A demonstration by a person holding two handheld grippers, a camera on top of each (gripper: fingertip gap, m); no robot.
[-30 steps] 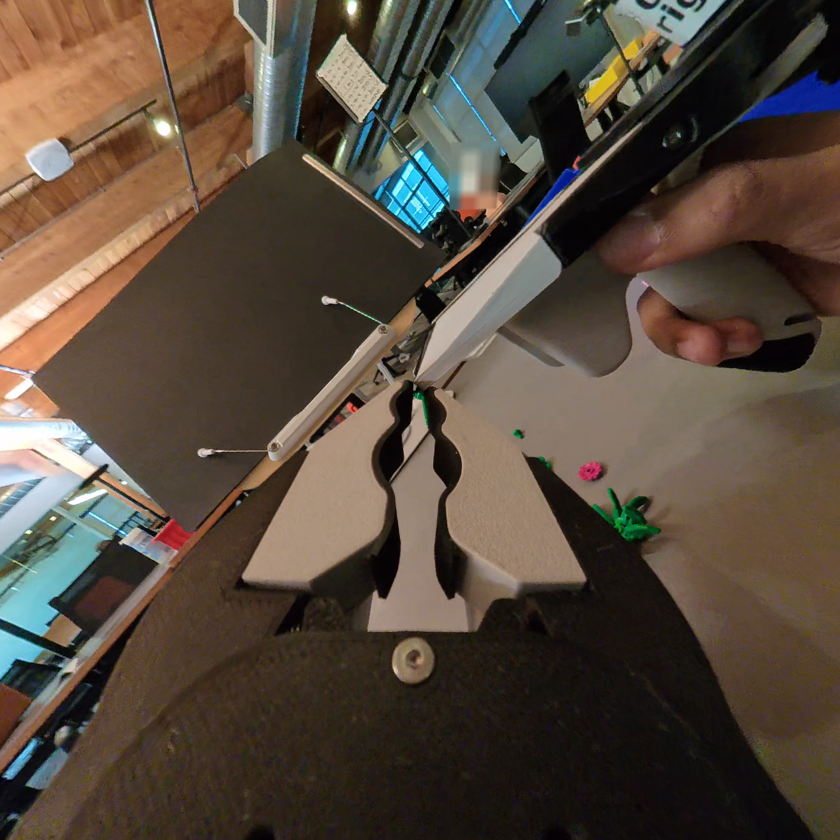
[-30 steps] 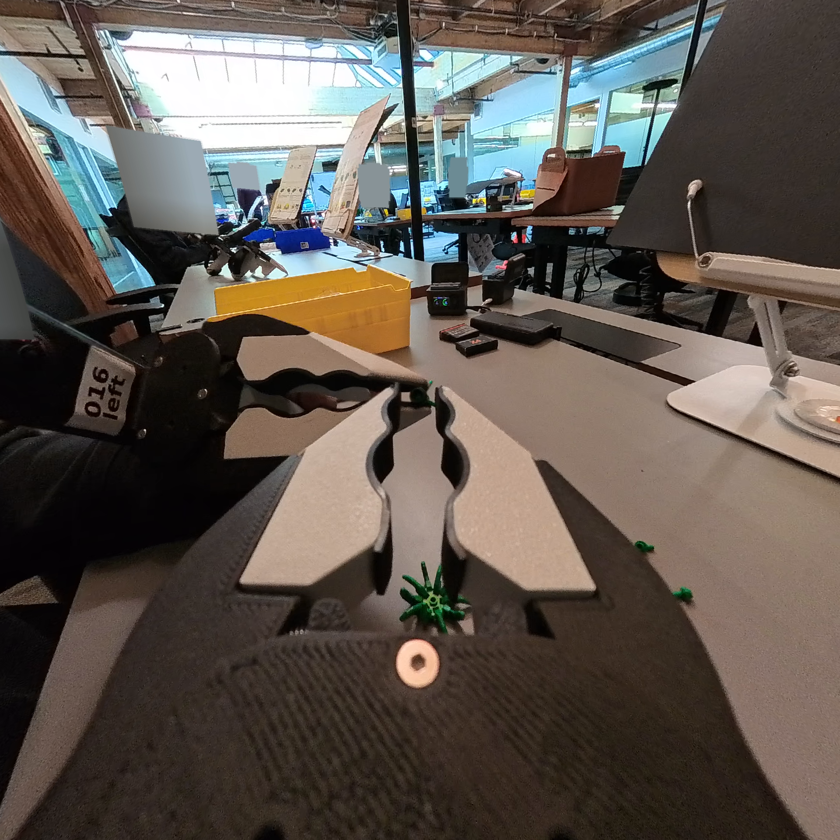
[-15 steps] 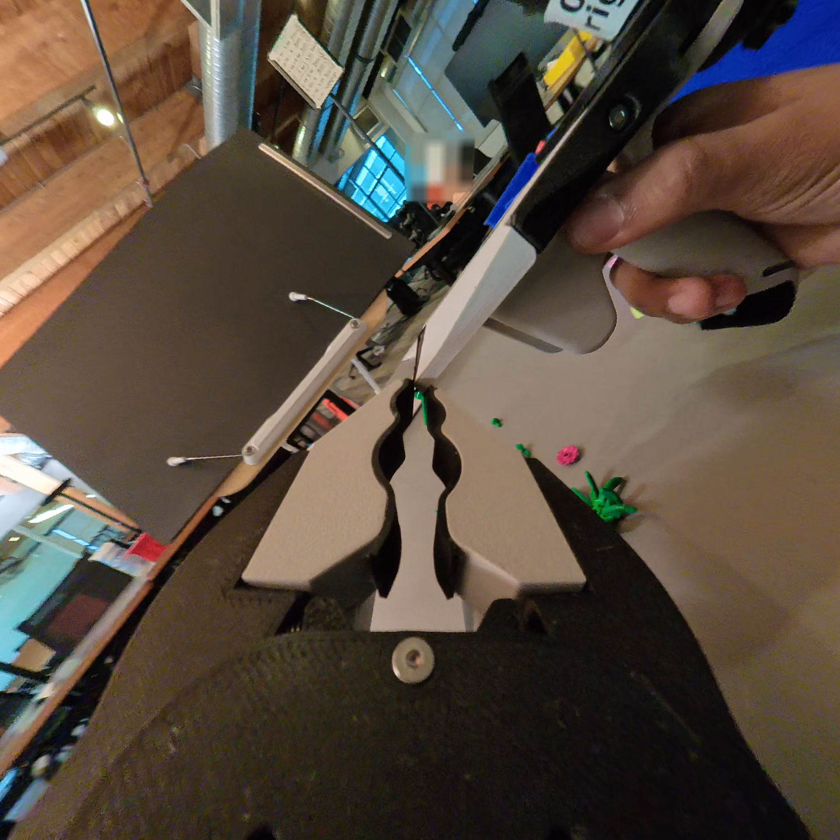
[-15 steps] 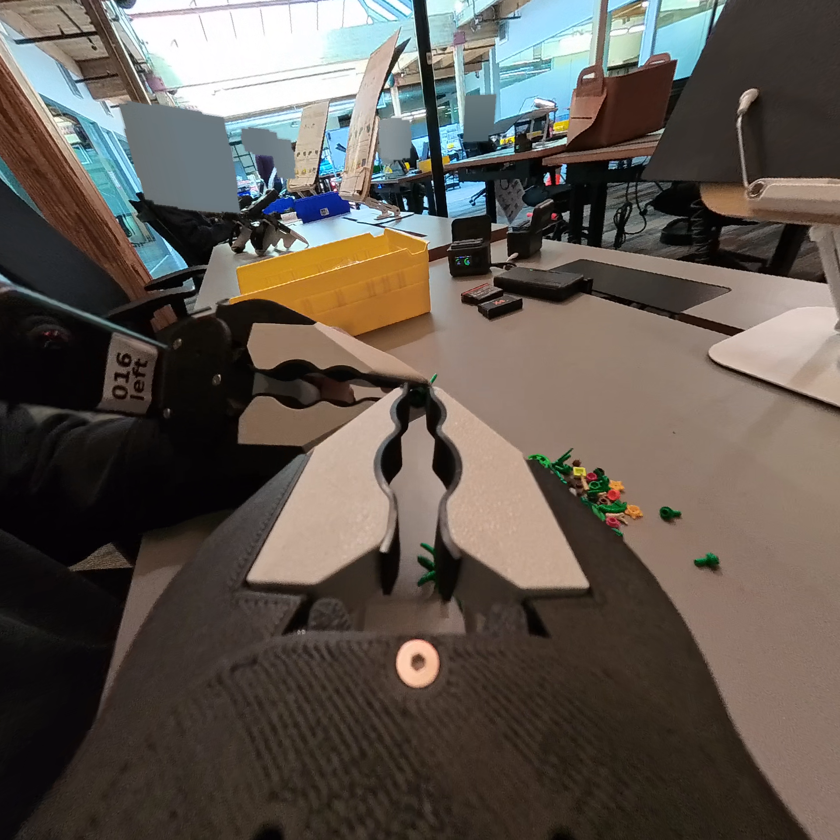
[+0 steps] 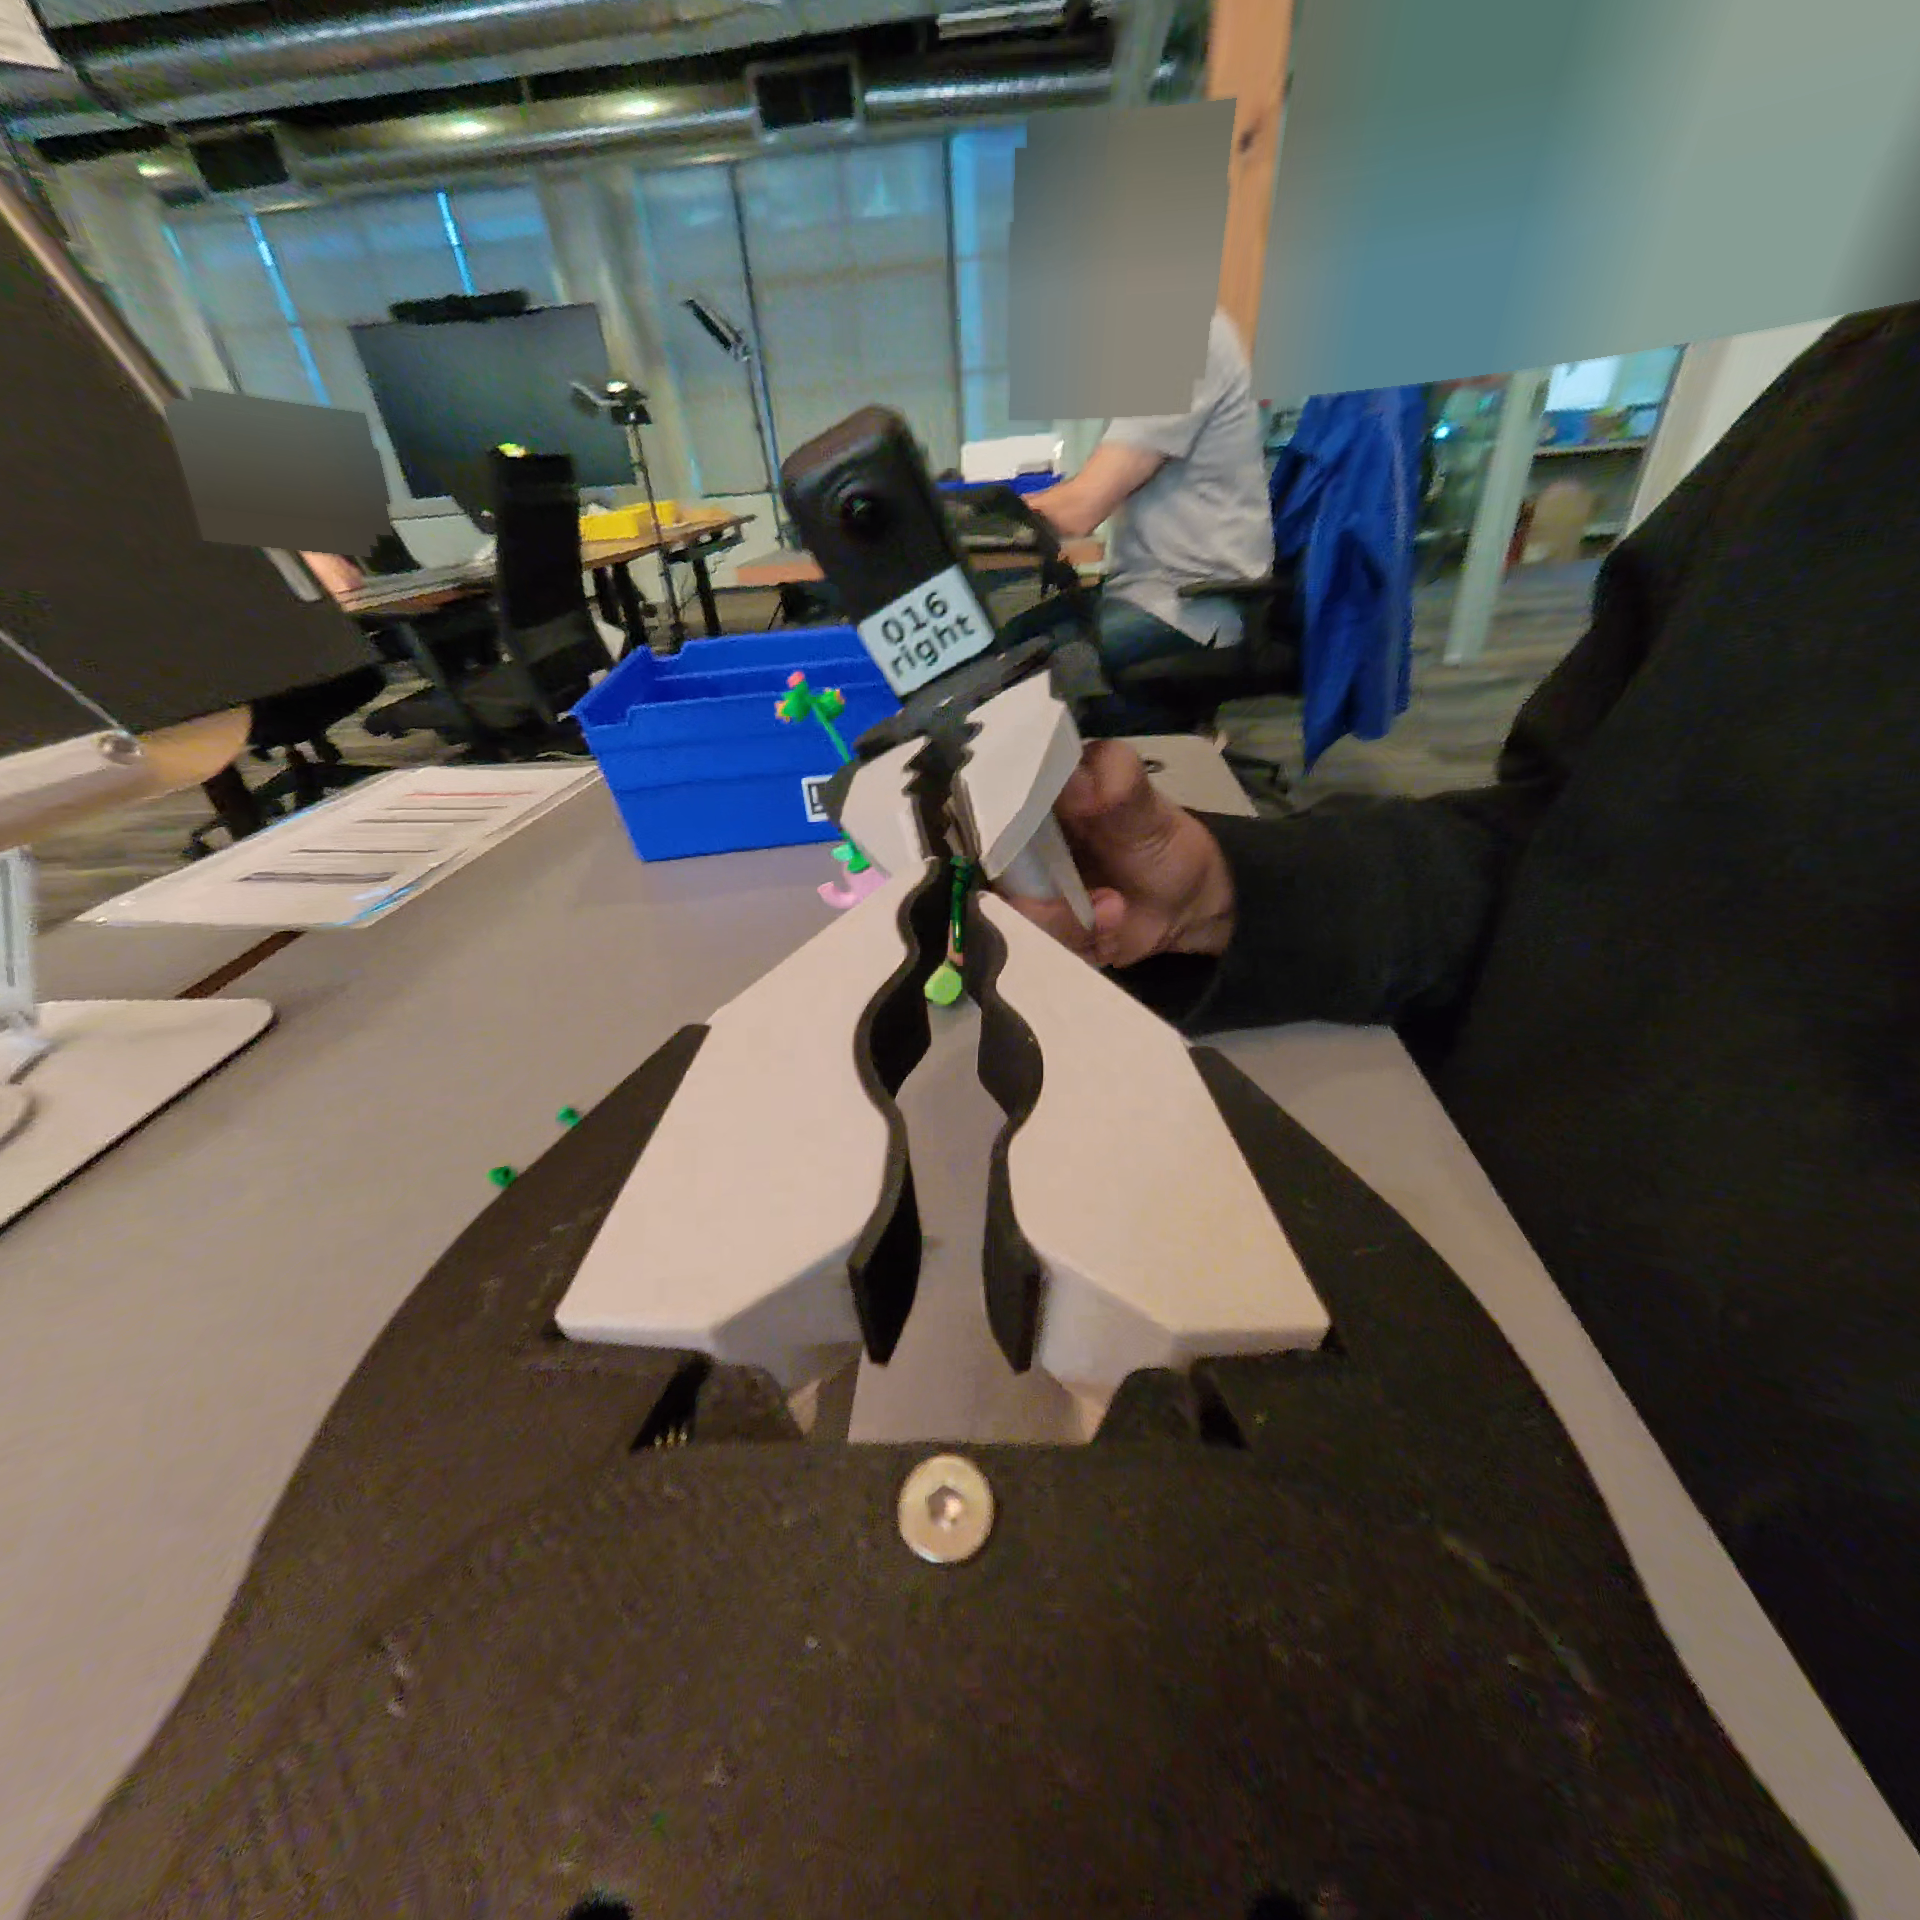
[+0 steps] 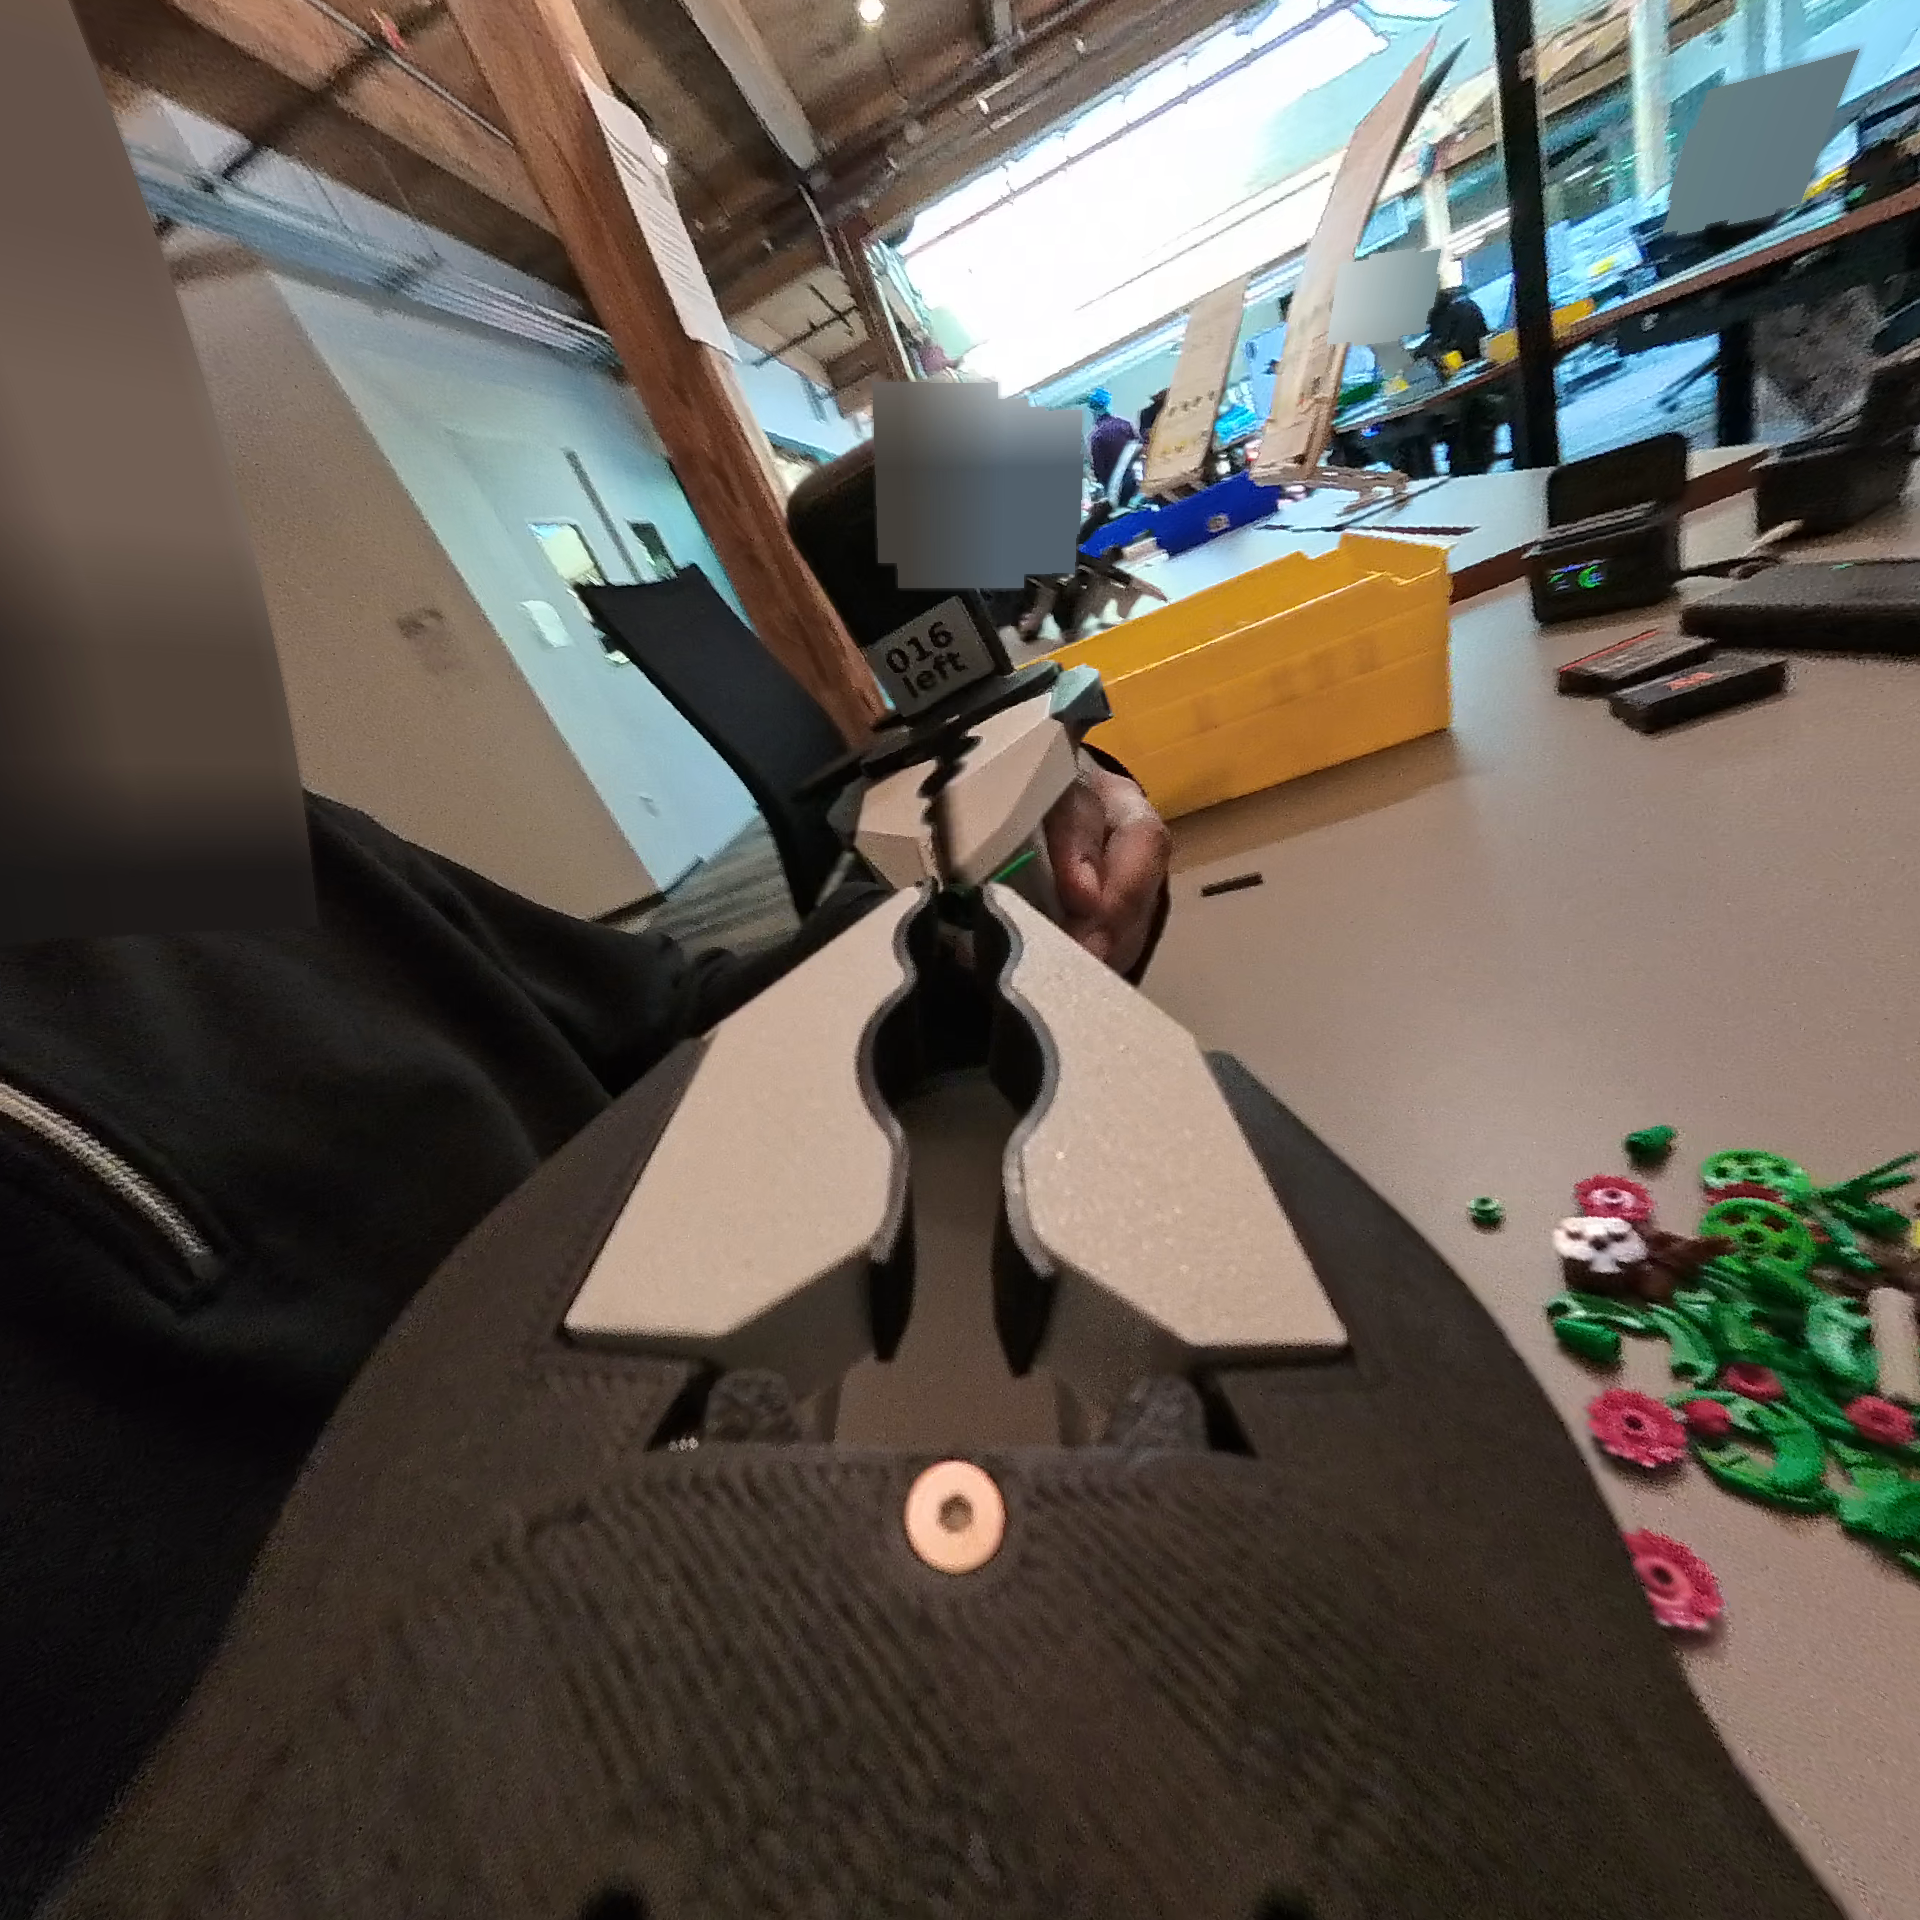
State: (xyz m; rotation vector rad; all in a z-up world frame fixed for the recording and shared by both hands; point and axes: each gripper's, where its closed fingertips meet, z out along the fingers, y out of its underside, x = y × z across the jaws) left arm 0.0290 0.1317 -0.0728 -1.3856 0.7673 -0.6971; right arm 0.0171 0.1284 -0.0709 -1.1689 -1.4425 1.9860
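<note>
green stem (image 5: pixel 957 906) sits pinched at the tips of the left gripper (image 5: pixel 951 914), centre of its frame; the right gripper (image 6: pixel 954 902), tips nearly together, seems to clamp the same stem (image 6: pixel 961 896). both should hold steady and aligned, i'd say. loose flower pieces (image 6: pixel 1766 1340) lie lower right on the grey table (image 6: pixel 1507 956).

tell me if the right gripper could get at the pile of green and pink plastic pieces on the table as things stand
Probably not yet: the right gripper is shut on a thin green plastic stem that the left gripper also pinches. The pile of green and pink plastic pieces lies uncovered on the grey table beside it.
</note>
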